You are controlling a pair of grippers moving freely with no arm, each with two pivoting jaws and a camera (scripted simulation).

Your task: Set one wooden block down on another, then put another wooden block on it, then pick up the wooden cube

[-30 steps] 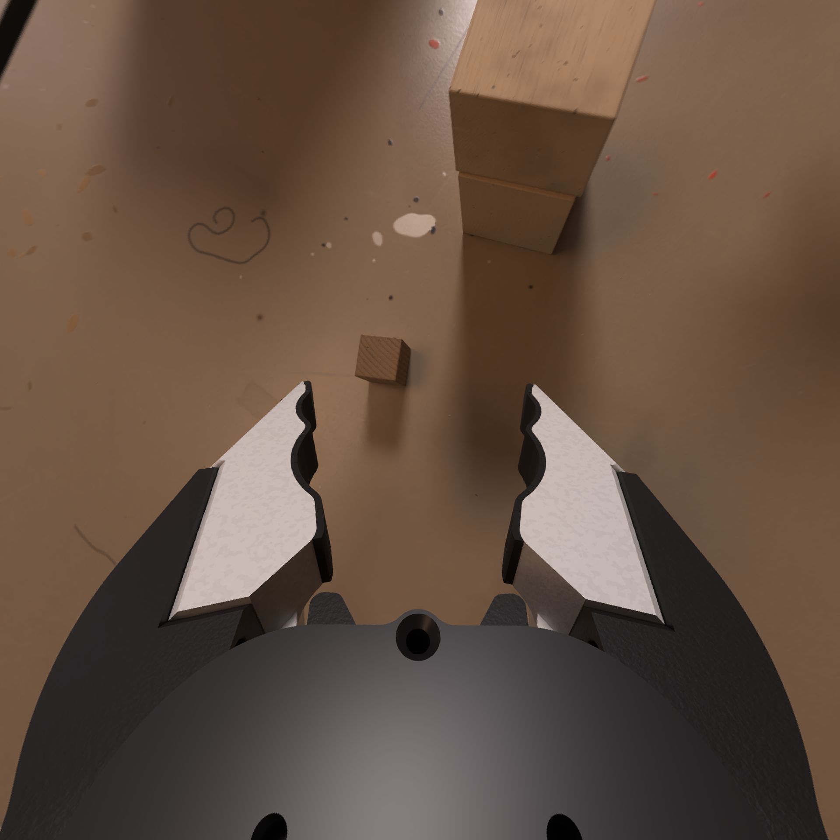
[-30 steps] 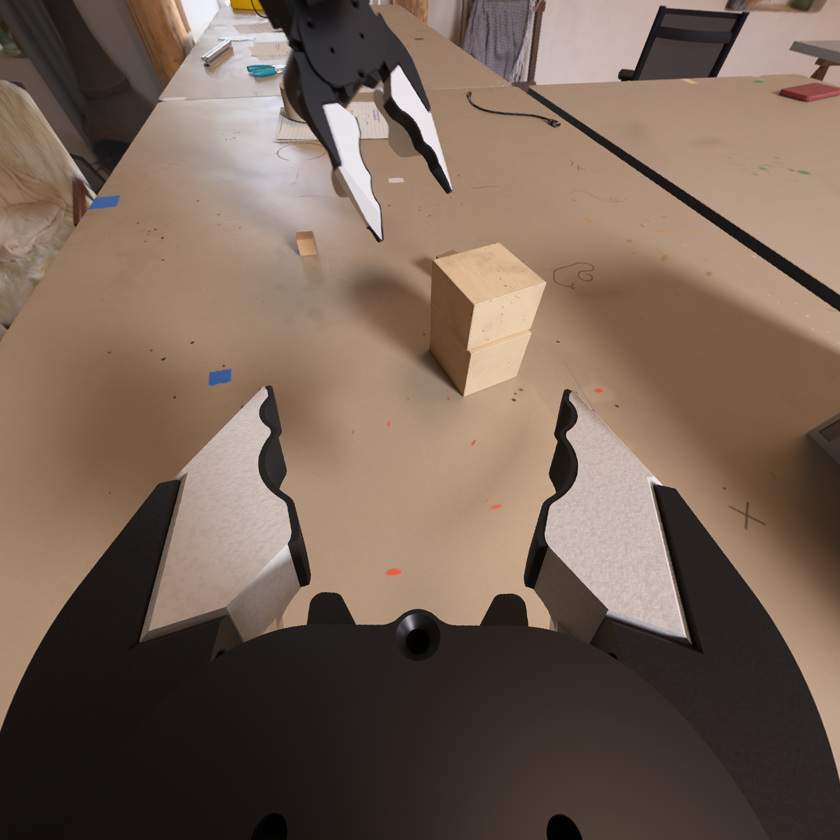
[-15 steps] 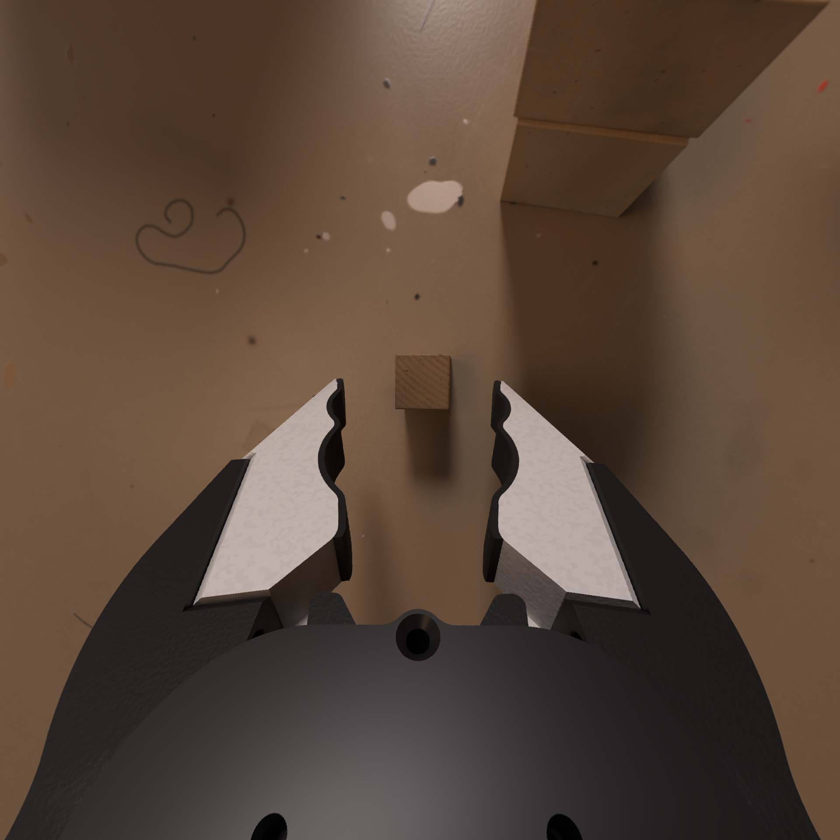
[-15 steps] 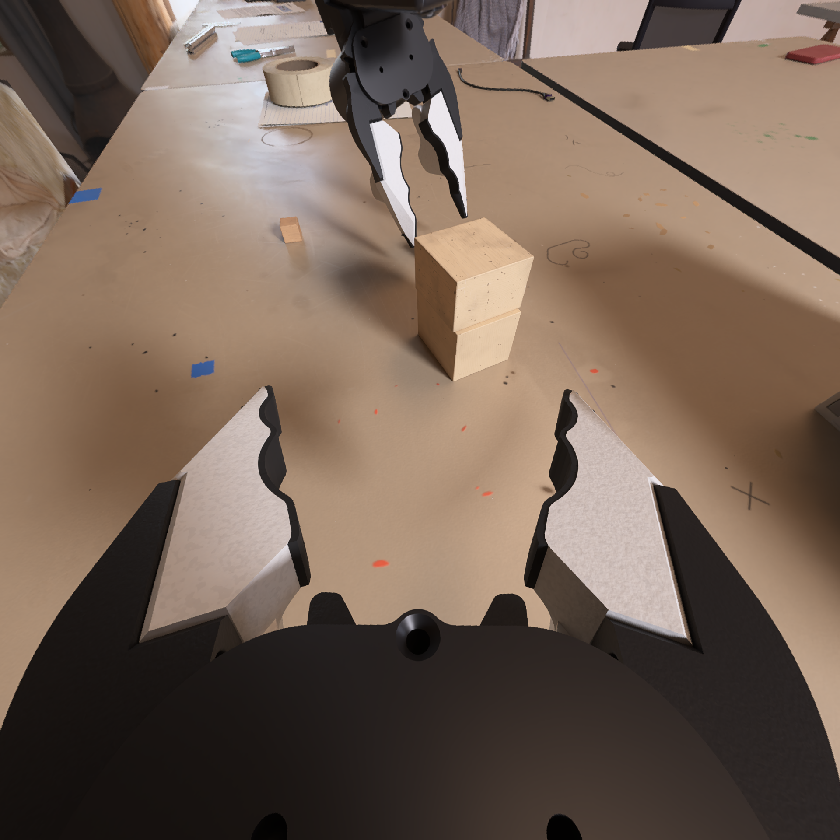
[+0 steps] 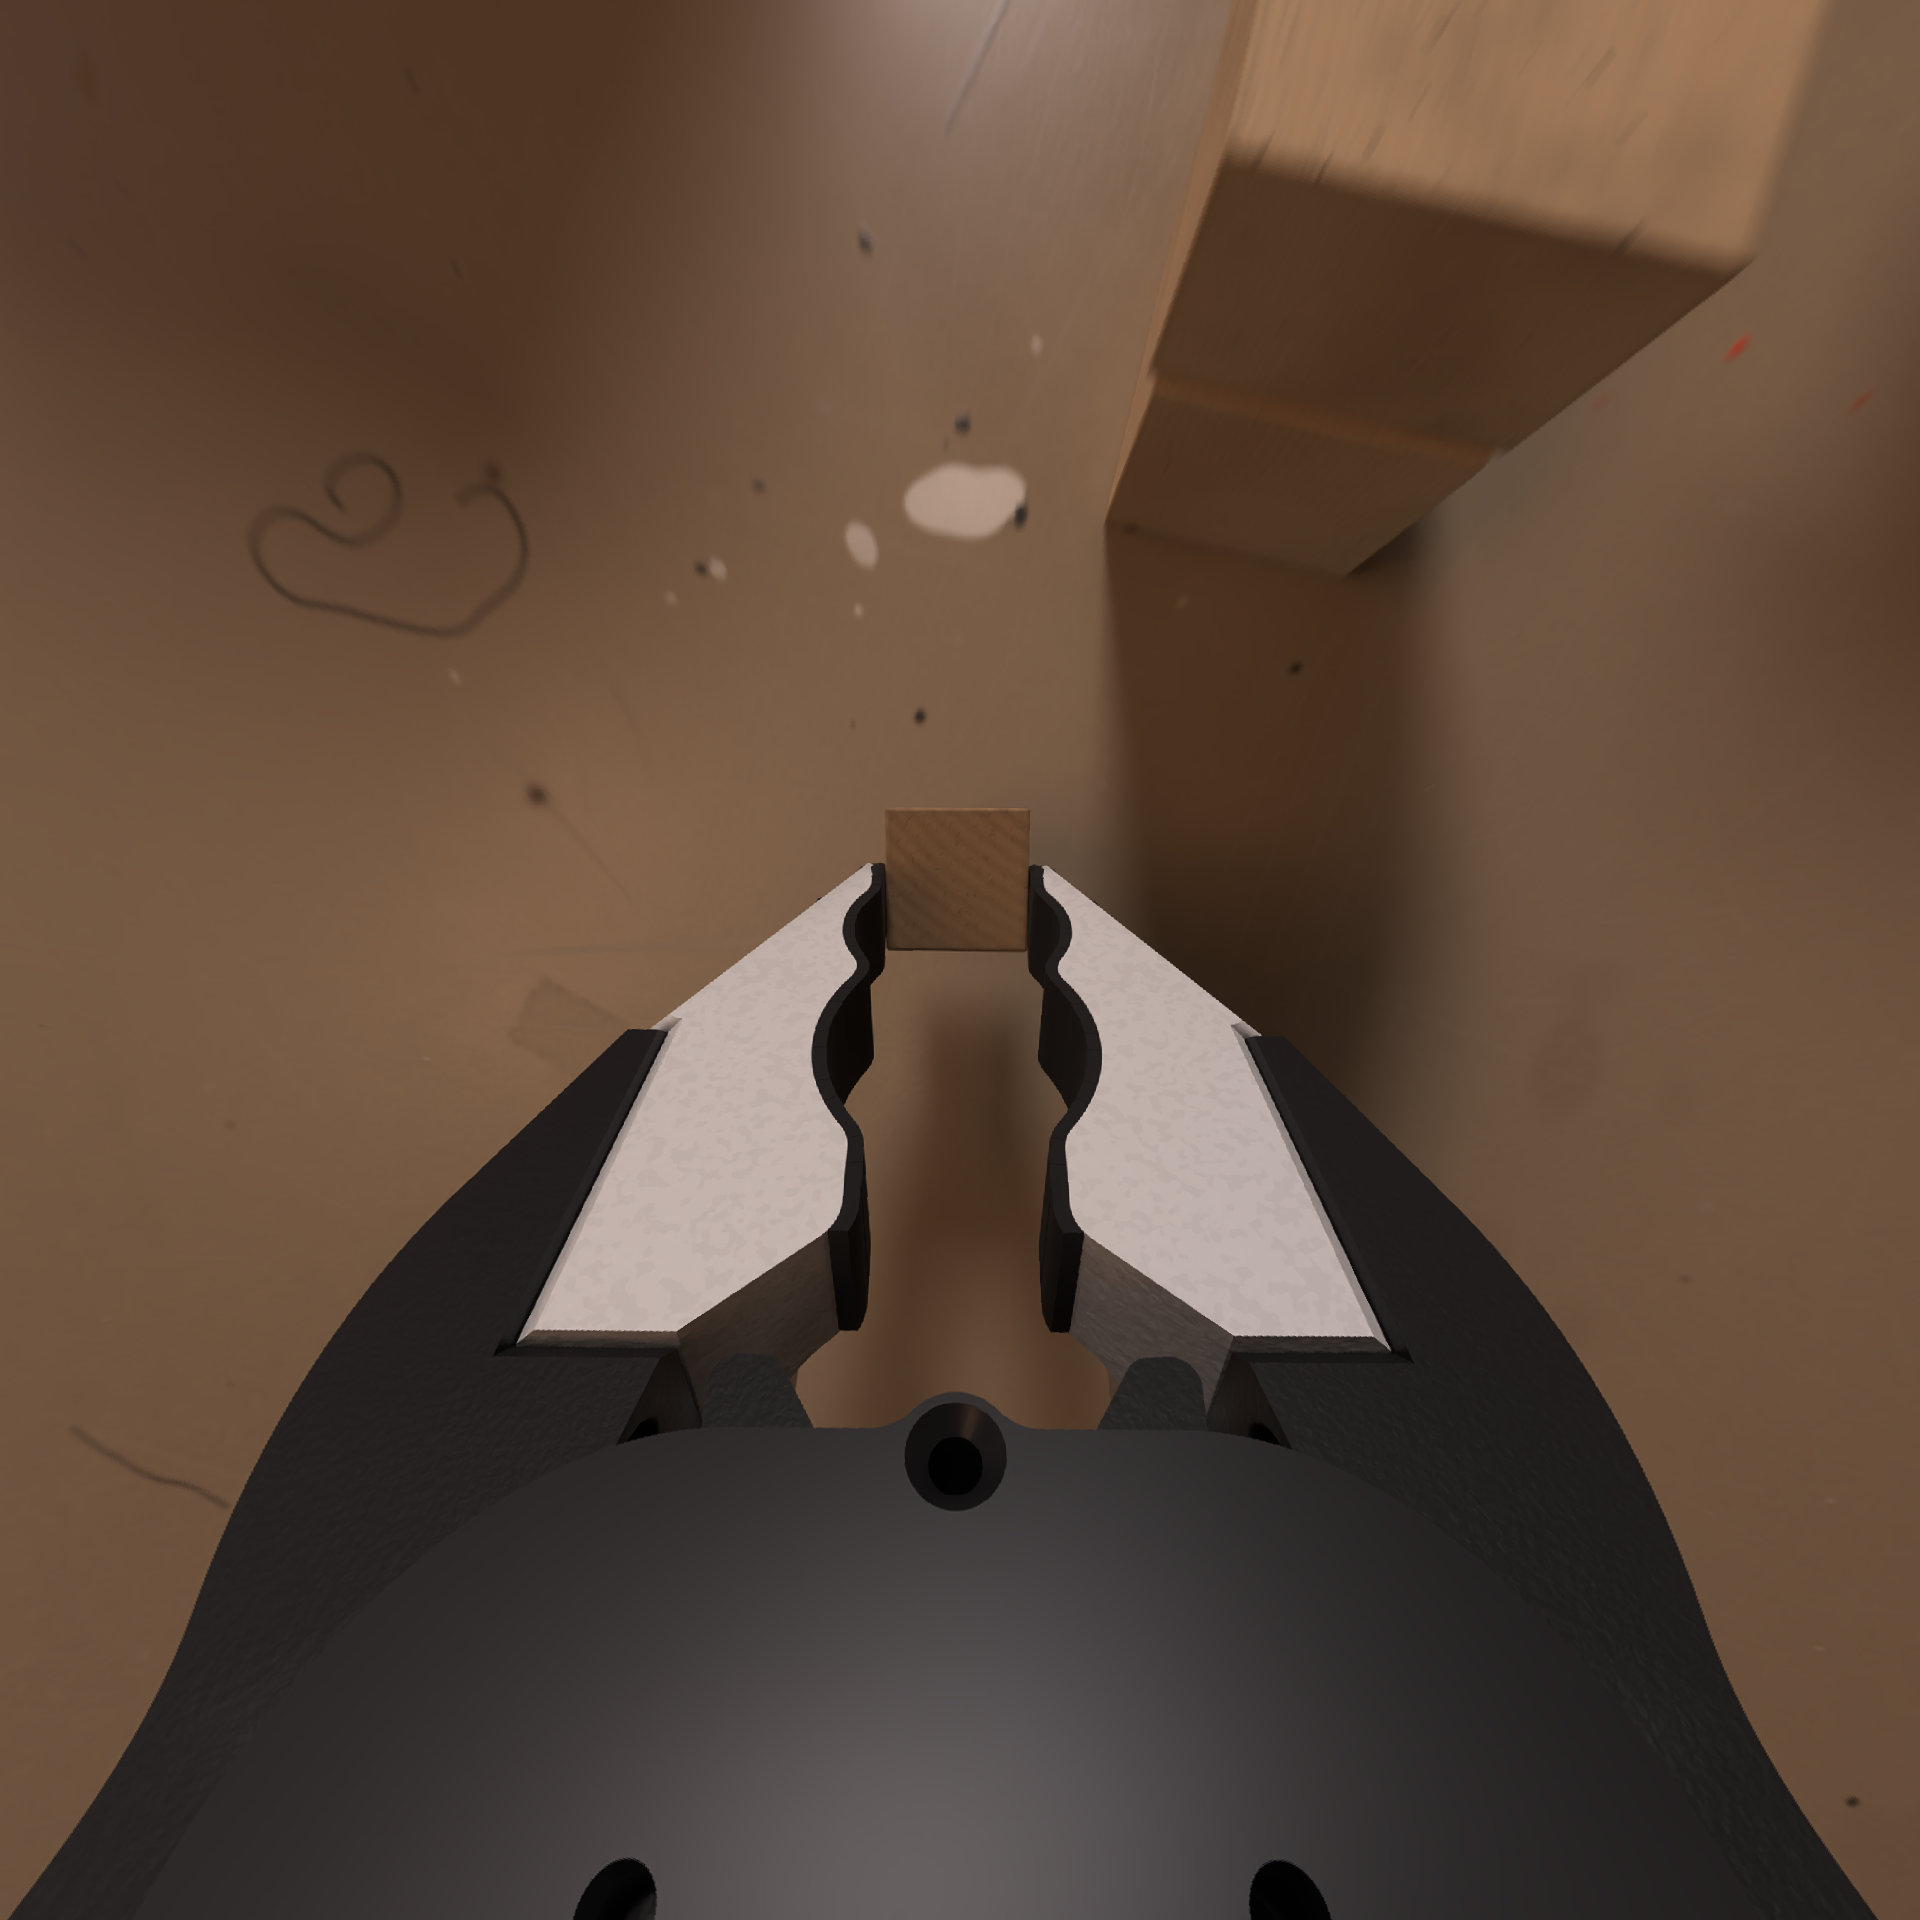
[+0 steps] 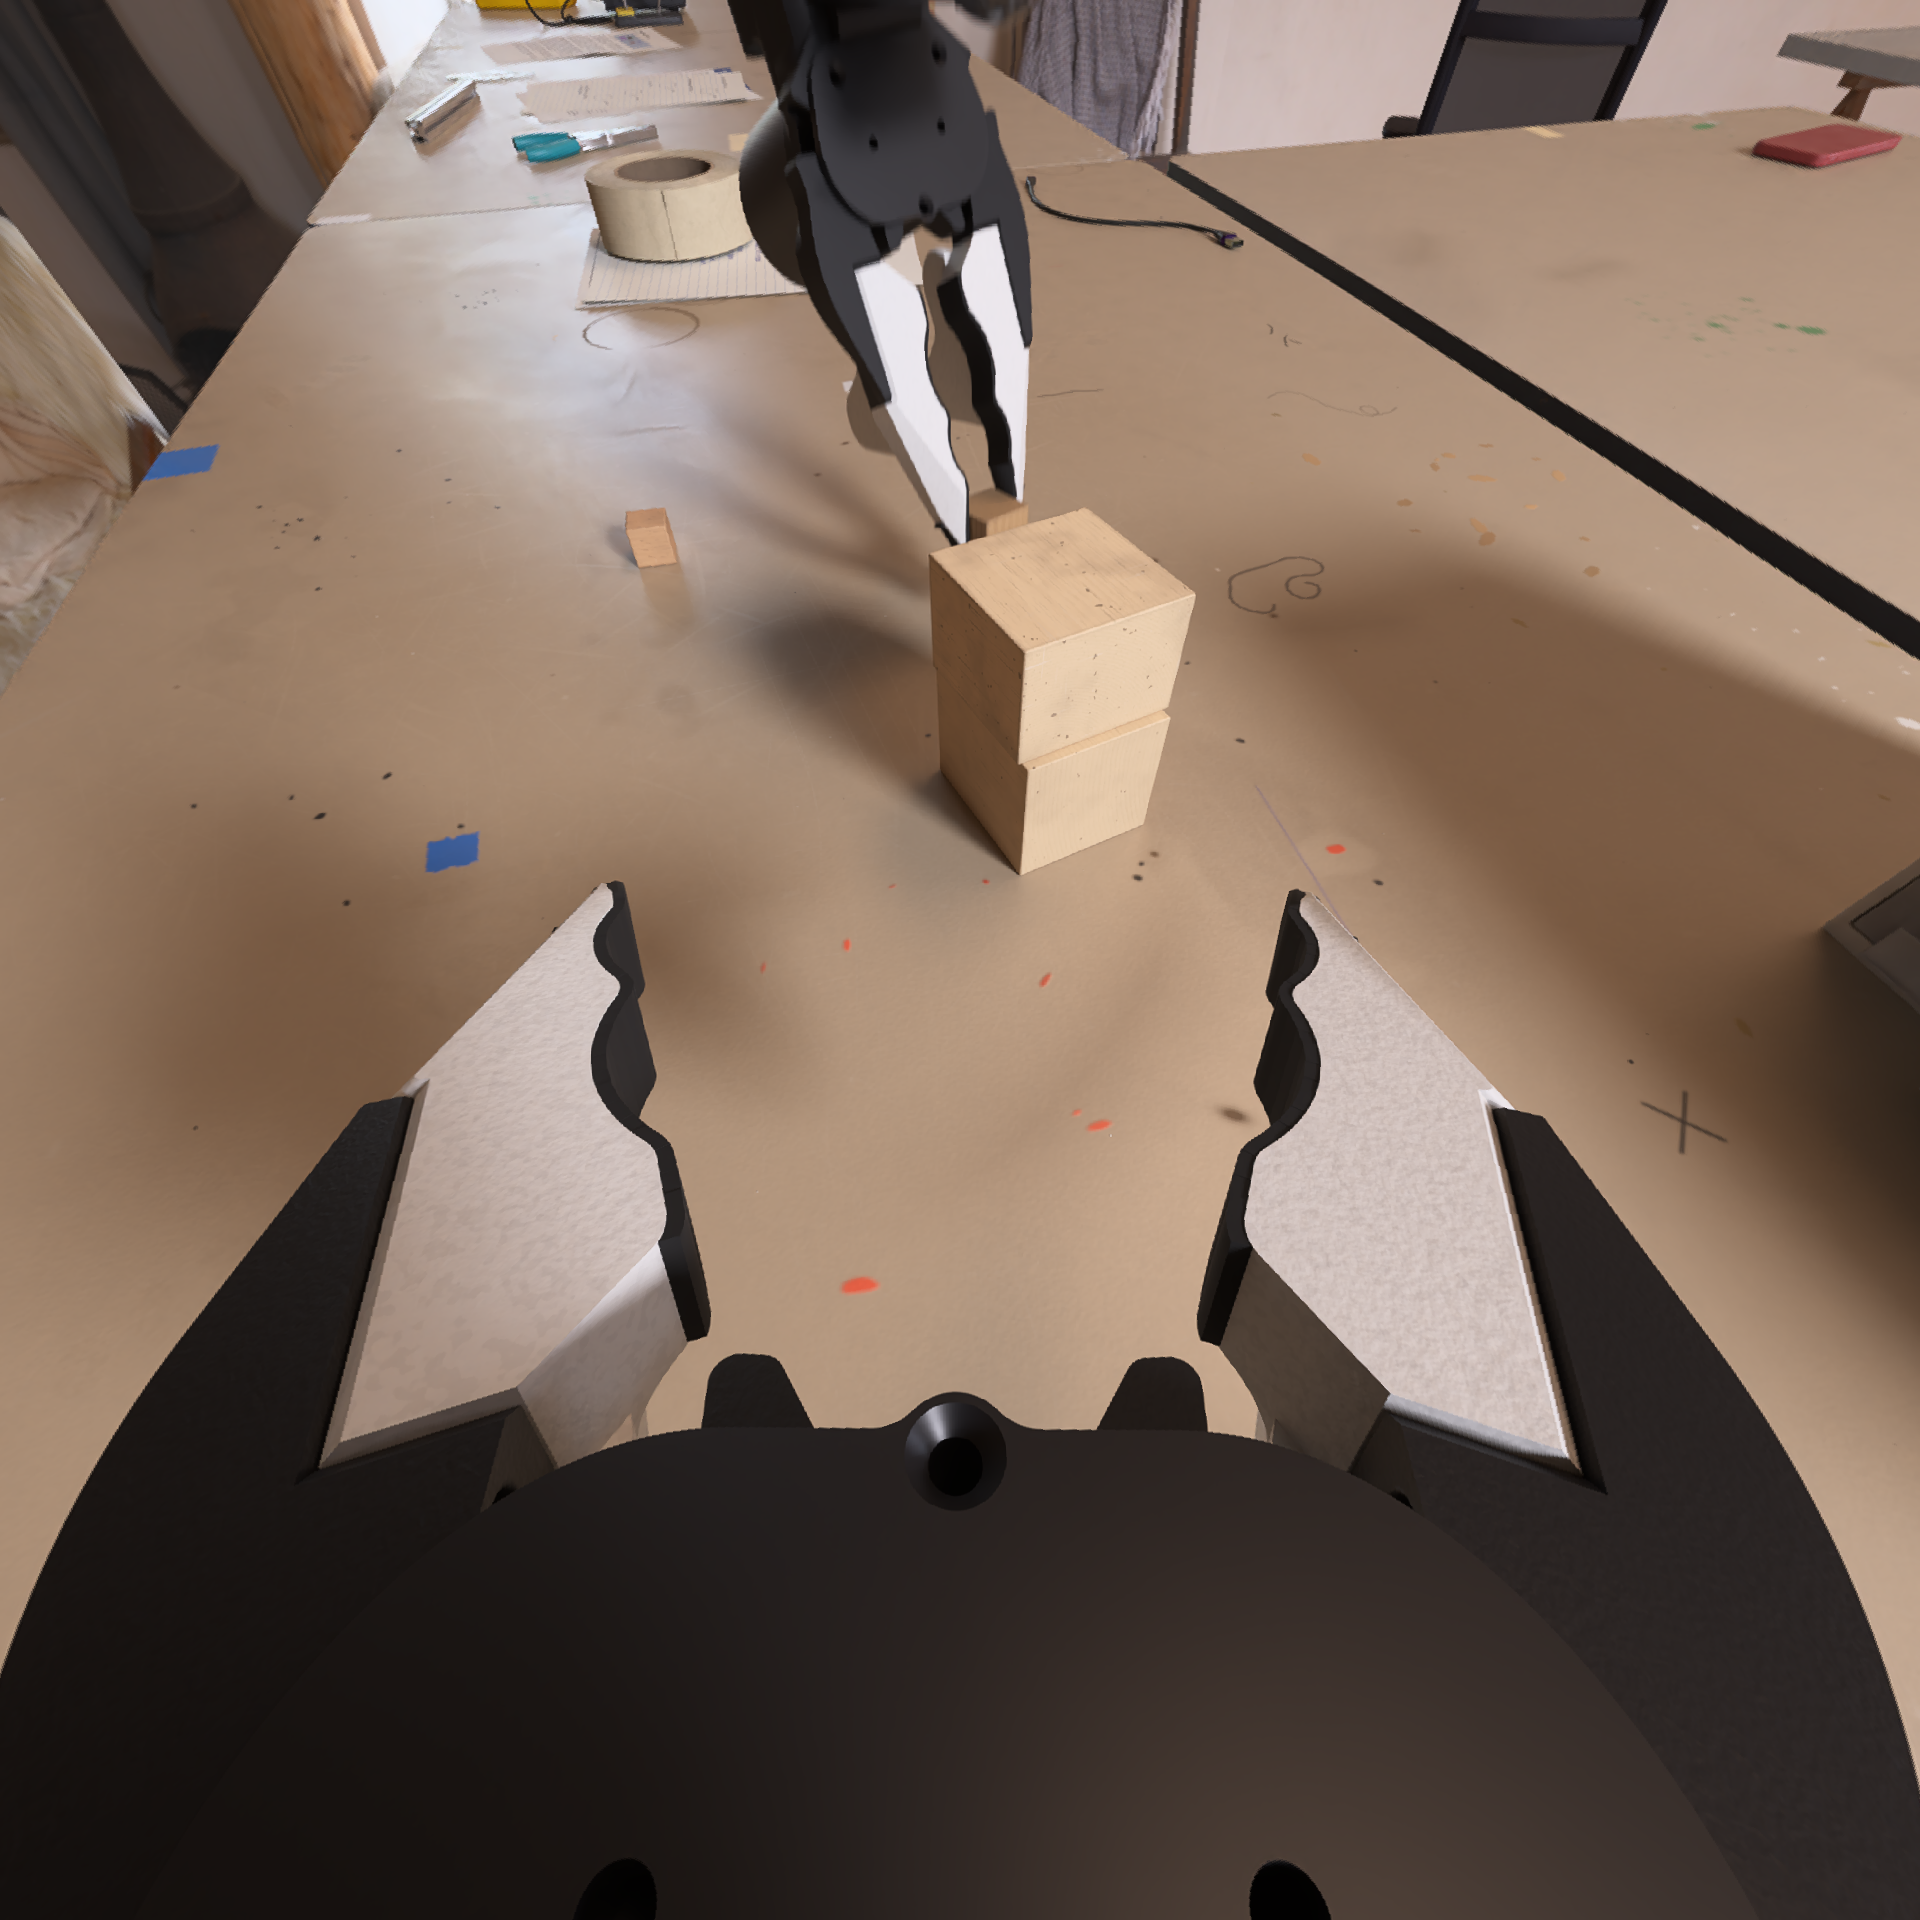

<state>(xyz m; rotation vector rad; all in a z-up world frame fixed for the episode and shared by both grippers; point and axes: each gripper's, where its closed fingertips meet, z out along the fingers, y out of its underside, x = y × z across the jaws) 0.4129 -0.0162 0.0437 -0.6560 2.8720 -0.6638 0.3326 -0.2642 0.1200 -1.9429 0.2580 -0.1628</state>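
My left gripper (image 5: 956, 883) is shut on the small wooden cube (image 5: 956, 881), its fingertips pressed on the cube's two sides, low over the table. In the right wrist view the left gripper (image 6: 982, 499) points down just behind the stack, with the cube (image 6: 1000, 511) between its tips. The stack is a large pale wooden block (image 6: 1060, 634) on another wooden block (image 6: 1060, 795); it shows blurred at the upper right of the left wrist view (image 5: 1455, 260). My right gripper (image 6: 954, 914) is open and empty, in front of the stack.
Another small wooden block (image 6: 651, 536) lies to the left of the stack. A tape roll (image 6: 665, 203) on paper, scissors (image 6: 582, 140) and a black cable (image 6: 1132, 218) lie at the back. A grey object (image 6: 1881, 935) sits at the right edge. Blue tape (image 6: 452, 852) marks the table.
My left gripper came down around the small cube and its jaws closed from wide open onto the cube's sides. The right gripper stayed open and drew slightly nearer the stack.
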